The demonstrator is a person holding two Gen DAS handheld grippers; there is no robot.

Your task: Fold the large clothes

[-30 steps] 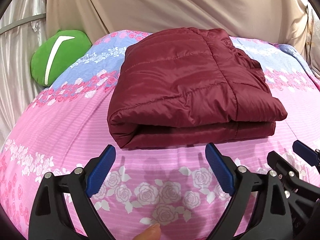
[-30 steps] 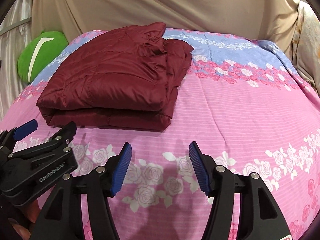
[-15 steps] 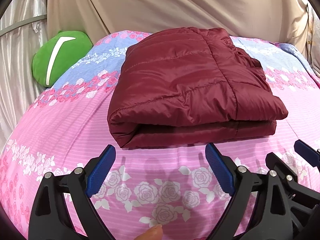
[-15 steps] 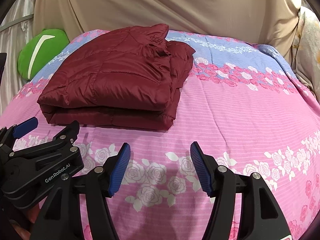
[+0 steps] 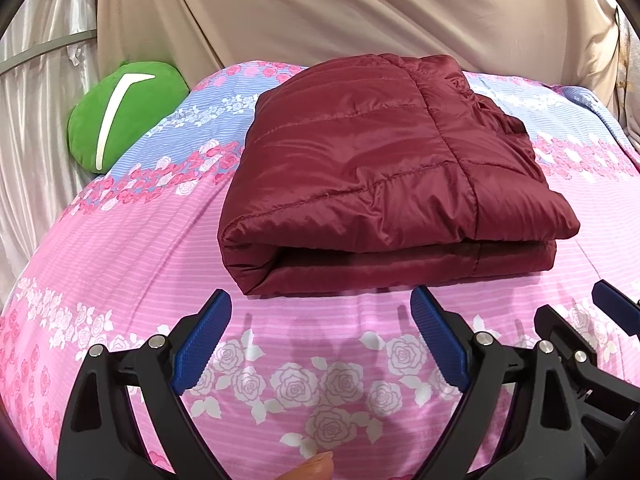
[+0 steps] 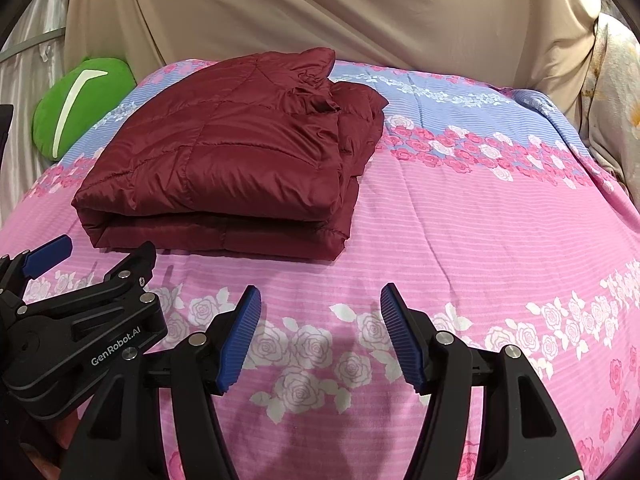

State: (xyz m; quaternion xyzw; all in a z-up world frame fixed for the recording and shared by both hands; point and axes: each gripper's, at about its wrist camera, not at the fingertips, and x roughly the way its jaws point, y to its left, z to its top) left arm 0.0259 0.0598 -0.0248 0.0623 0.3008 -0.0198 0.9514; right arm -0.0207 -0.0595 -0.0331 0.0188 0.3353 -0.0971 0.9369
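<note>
A dark red quilted jacket [image 5: 384, 176] lies folded into a thick rectangle on the pink floral bed [image 5: 120, 264]; it also shows in the right wrist view [image 6: 236, 168], with its bunched collar at the far right corner. My left gripper [image 5: 320, 340] is open and empty, held just in front of the jacket's near folded edge. My right gripper [image 6: 320, 332] is open and empty, to the right of the jacket's near corner. The left gripper [image 6: 52, 280] also shows at the left of the right wrist view, and the right gripper [image 5: 580, 320] at the right of the left wrist view.
A green cushion [image 5: 120, 112] with a white stripe lies at the bed's far left; it also shows in the right wrist view [image 6: 80, 108]. A beige sheet [image 5: 360, 12] hangs behind the bed. Bare bed surface [image 6: 500, 220] lies right of the jacket.
Both grippers have drawn back and risen slightly. The jacket has not moved, and both grippers stay open.
</note>
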